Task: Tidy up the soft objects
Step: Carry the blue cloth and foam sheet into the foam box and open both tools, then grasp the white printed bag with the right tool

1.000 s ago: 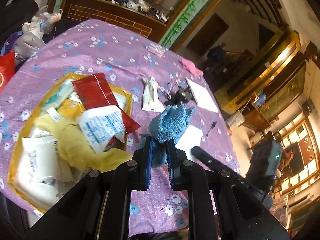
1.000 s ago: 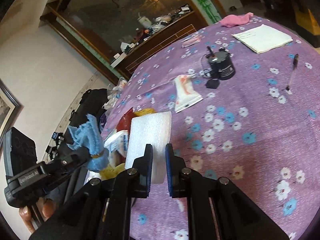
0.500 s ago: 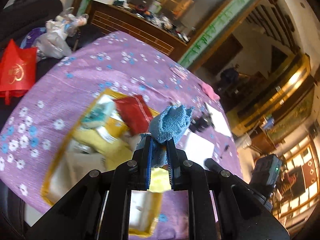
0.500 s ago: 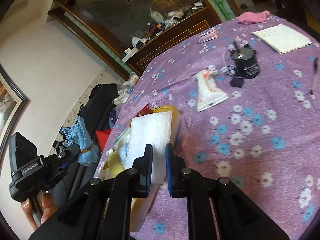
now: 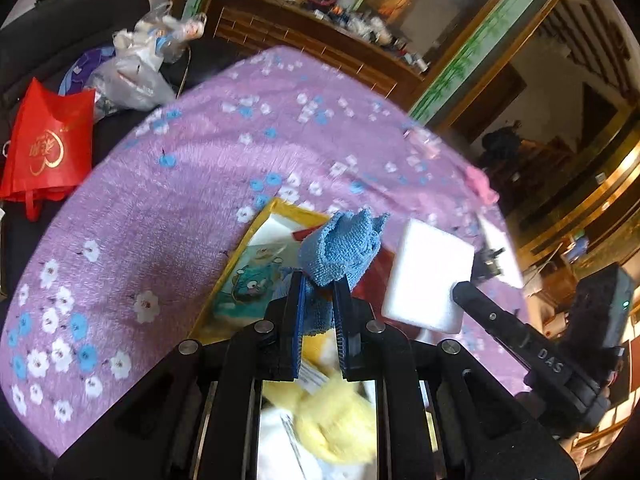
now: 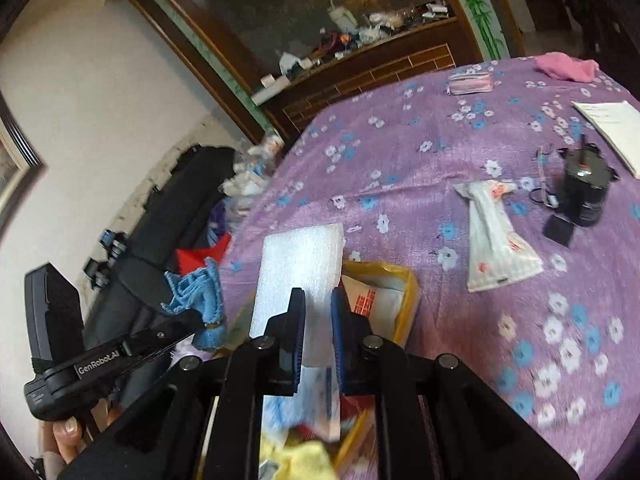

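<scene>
We hold the left tool (image 5: 318, 304) pinched on a bunched blue cloth (image 5: 342, 248), whose crumpled top sticks up above the blue-padded fingers while a bit of it hangs between them. In our other hand the right tool (image 6: 318, 312) is pressed onto a white foam block (image 6: 302, 276), gripping it near its lower end so the slab stands up in front of the fingers. Both tools hang over a yellow-rimmed tray (image 6: 408, 300) that sits on the tabletop (image 5: 172, 200), which is covered with a purple flowered cloth. The tray is crowded with soft things: a yellow cloth (image 5: 332, 420), white packets and a pack with a cartoon print (image 5: 250, 284); much of it is blurred. From the left wrist view the foam block shows just right of the blue cloth, apart from it. Further along the tabletop lie a white tissue pack (image 6: 496, 236), a black cylinder (image 6: 584, 192) with a small black cube beside it, a white notepad (image 6: 612, 124) and a pink cloth (image 6: 564, 66) near the far edge. Off the tabletop's edge a red bag (image 5: 44, 148) stands beside a dark seat.
</scene>
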`<state>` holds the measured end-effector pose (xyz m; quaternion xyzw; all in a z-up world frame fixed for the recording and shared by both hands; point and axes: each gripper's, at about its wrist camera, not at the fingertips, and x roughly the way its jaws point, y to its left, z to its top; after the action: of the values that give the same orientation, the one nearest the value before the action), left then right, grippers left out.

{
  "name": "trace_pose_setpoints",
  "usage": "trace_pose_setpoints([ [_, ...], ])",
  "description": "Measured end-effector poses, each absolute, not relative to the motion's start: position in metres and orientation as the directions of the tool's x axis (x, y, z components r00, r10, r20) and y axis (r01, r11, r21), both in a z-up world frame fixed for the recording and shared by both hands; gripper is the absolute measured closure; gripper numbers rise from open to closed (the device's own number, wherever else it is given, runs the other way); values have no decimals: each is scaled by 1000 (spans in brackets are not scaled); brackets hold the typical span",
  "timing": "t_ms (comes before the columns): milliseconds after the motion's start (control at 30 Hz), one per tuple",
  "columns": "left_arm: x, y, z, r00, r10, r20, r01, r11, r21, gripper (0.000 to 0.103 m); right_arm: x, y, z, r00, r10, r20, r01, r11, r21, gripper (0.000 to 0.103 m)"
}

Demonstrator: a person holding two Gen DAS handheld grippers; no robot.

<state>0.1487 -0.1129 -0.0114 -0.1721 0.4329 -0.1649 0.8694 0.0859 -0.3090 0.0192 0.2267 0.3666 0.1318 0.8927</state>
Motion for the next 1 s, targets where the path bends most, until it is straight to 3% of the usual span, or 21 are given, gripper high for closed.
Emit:
trace_pose_setpoints([
  [200,153,-116,-27,572,-470,-672,141,863,-484,88,87,-302,3,660,424,-620,-62,853,518,88],
  [267,153,-121,-28,567,-470,-676,159,868,-470,80,84,-301,5,664,450,-597,-109,848,518,87],
  [300,153,-125,-26,563,-472,-678,170,869,-464,70,85,-301,5,659,458,-596,-120,847,517,86],
  [367,146,-129,-21,574,-464,-675,193,877,-440,56,87,-301,3,631,497,-597,-146,831,537,76],
  [433,140,-131,-14,599,-437,-671,193,892,-409,44,80,-304,5,640,507,-578,-153,820,551,52],
  [500,130,-132,-8,628,-402,-666,186,909,-373,43,71,-308,10,656,505,-561,-165,822,546,47],
  [767,89,-165,6,722,-182,-668,148,983,-108,43,41,-338,14,673,511,-535,-157,805,572,46],
  [867,86,-169,5,692,-186,-698,136,982,-128,43,29,-350,14,674,514,-530,-155,800,580,44],
  [1000,68,-178,18,706,-225,-671,133,973,-187,43,17,-369,12,683,514,-519,-141,790,596,41],
])
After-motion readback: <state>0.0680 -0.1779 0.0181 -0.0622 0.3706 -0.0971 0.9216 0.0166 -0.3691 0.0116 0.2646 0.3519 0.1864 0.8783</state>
